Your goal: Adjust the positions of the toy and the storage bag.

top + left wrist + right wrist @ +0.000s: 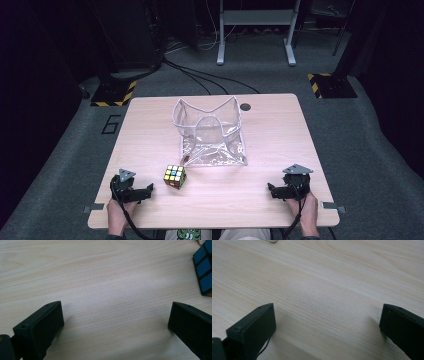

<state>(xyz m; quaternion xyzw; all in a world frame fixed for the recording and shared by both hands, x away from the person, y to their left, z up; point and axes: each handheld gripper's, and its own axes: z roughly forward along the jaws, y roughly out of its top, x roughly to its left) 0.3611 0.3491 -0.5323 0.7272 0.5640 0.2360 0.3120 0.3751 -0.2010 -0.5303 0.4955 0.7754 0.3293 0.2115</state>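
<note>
In the lower left, the left gripper point(149, 190) rests with jaws wide apart near the colour cube point(175, 177); in the lower right, the right gripper point(270, 190) is equally spread, holding nothing.

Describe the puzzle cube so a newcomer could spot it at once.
Start at the light wooden table and find the clear plastic bag standing open at its middle. Come toward the near edge on the left: the puzzle cube sits just beside the left tool. It is the one small, many-coloured block there, with black edges.
</note>
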